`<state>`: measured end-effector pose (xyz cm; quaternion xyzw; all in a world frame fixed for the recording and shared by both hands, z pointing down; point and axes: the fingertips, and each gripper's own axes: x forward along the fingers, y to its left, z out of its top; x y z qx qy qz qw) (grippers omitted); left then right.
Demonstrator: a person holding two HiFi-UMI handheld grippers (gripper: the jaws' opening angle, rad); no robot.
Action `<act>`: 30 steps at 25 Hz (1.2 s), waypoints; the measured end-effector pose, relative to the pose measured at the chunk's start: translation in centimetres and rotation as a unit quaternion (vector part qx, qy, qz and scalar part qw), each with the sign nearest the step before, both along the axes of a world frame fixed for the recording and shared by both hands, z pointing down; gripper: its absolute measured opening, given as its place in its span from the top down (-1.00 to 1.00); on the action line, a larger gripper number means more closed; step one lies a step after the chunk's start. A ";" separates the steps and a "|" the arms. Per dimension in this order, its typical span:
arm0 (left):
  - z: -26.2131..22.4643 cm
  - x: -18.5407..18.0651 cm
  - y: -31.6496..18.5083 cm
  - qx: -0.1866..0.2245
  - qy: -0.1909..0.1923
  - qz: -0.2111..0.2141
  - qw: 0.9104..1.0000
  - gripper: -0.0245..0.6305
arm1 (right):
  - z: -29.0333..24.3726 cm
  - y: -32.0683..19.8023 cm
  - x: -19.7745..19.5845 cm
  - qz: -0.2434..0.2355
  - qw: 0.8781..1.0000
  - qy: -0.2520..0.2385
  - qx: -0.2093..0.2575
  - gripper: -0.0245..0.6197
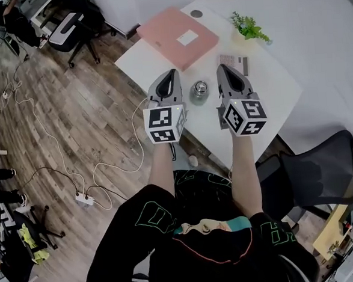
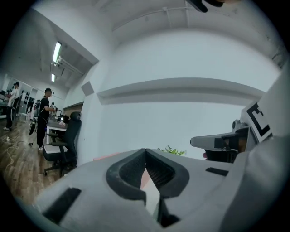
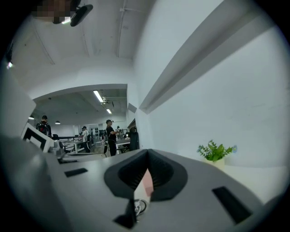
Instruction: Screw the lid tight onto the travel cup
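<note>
In the head view a small metal travel cup (image 1: pixel 199 92) with its lid on top stands on the white table (image 1: pixel 269 82), between my two grippers. My left gripper (image 1: pixel 170 72) hangs just left of the cup with its jaws shut and nothing in them. My right gripper (image 1: pixel 222 67) hangs just right of the cup, also shut and empty. Both are held above the table, tips pointing away from me. In the left gripper view the left gripper (image 2: pixel 145 151) has its tips meeting, and in the right gripper view the right gripper (image 3: pixel 147 152) shows the same. A bit of the cup (image 3: pixel 139 206) shows below the right jaws.
A pink flat box (image 1: pixel 177 36) lies at the table's far side, a small potted plant (image 1: pixel 249 28) at the far right by the wall, and a small card (image 1: pixel 233 61) near the right gripper. A black office chair (image 1: pixel 314 173) stands right of me. Cables and a power strip (image 1: pixel 85 199) lie on the wooden floor to the left.
</note>
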<state>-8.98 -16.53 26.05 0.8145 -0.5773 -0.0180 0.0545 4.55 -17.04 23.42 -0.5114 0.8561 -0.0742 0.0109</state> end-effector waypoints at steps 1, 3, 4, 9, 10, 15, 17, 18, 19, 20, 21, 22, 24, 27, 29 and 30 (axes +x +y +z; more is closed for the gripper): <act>-0.6 0.0 -0.1 -0.001 -0.010 -0.003 1.000 0.93 | -0.7 0.0 0.1 0.001 1.000 0.004 0.005 0.91; -1.8 -0.4 -0.6 0.002 -0.024 -0.017 1.000 0.93 | -2.0 -0.3 0.2 0.002 1.000 0.013 0.017 0.91; -2.5 -0.7 -0.9 0.005 -0.027 -0.024 0.999 0.93 | -2.5 -0.4 0.2 0.001 1.000 0.017 0.023 0.91; -7.3 -1.4 -1.1 0.048 -0.029 -0.037 0.998 0.93 | -5.5 -0.2 0.0 -0.003 0.998 0.022 0.060 0.91; -8.0 -1.5 -1.3 0.056 -0.032 -0.038 0.997 0.93 | -6.0 -0.4 0.0 -0.003 0.998 0.022 0.067 0.91; -8.7 -1.9 -1.7 0.064 -0.035 -0.044 0.996 0.93 | -6.5 -0.6 0.3 0.001 0.997 0.030 0.075 0.91; -8.8 -2.0 -1.9 0.064 -0.036 -0.046 0.996 0.93 | -6.7 -0.9 0.5 0.003 0.997 0.033 0.075 0.91; -8.9 -2.0 -2.0 0.064 -0.036 -0.047 0.996 0.93 | -6.7 -1.0 0.6 0.004 0.997 0.034 0.076 0.91; -9.0 -2.0 -2.0 0.065 -0.038 -0.048 0.996 0.93 | -6.8 -1.0 0.7 0.005 0.996 0.035 0.076 0.91; -9.2 -2.1 -2.0 0.067 -0.039 -0.048 0.996 0.93 | -6.8 -1.0 0.8 0.007 0.996 0.035 0.077 0.91; -9.4 -2.1 -1.9 0.070 -0.040 -0.048 0.996 0.93 | -6.8 -0.9 1.0 0.009 0.996 0.035 0.078 0.91; -9.6 -2.1 -1.8 0.073 -0.041 -0.048 0.995 0.93 | -6.9 -0.9 1.1 0.010 0.996 0.036 0.079 0.91; -9.8 -2.0 -1.8 0.075 -0.041 -0.046 0.995 0.93 | -7.1 -0.8 1.1 0.011 0.996 0.038 0.079 0.91; -9.8 -2.0 -2.0 0.076 -0.041 -0.045 0.995 0.93 | -7.3 -0.8 1.1 0.012 0.996 0.043 0.081 0.91; -10.1 -2.1 -2.1 0.085 -0.041 -0.048 0.994 0.93 | -7.3 -0.9 1.3 0.016 0.996 0.043 0.083 0.91; -10.2 -2.1 -2.1 0.090 -0.041 -0.049 0.994 0.93 | -7.2 -0.9 1.5 0.019 0.995 0.043 0.083 0.91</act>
